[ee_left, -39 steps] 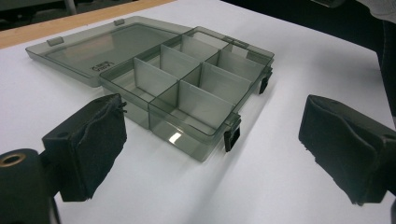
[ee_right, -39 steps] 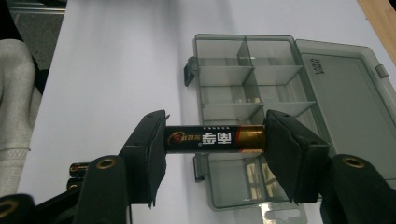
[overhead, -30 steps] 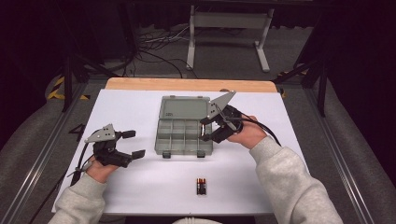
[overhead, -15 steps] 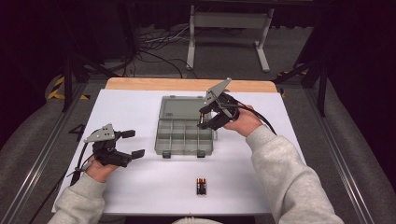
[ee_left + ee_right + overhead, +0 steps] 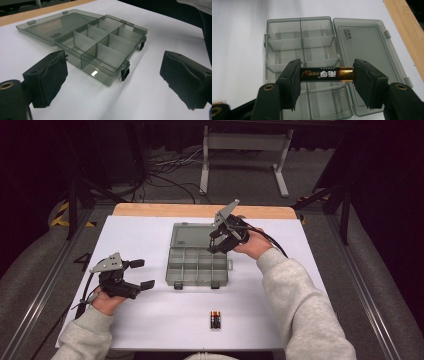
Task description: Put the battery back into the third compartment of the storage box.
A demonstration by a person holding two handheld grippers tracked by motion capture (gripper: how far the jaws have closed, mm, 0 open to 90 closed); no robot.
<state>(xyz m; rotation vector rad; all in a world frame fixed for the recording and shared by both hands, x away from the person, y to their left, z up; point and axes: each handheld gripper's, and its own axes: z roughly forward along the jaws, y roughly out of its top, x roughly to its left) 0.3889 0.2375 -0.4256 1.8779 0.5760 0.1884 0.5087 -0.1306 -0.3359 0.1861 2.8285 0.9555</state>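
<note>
Currently the right gripper (image 5: 327,75) clamps a black-and-gold cylindrical battery (image 5: 327,74) end to end, above the open smoky-grey plastic compartment box (image 5: 307,50) on the white table (image 5: 135,235). Judged: small, rigid, dense for its size, smooth-skinned; an end-to-end hold may let it pivot, so a grip across the barrel seems safer. Left gripper (image 5: 112,80) wide, nothing between its jaws. Two more black-and-gold batteries (image 5: 215,319) lie near the table's front edge.

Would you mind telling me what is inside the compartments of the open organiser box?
The box looks empty: the left gripper view shows bare compartments. In the right gripper view the right gripper and its battery cover part of the middle compartments.
</note>
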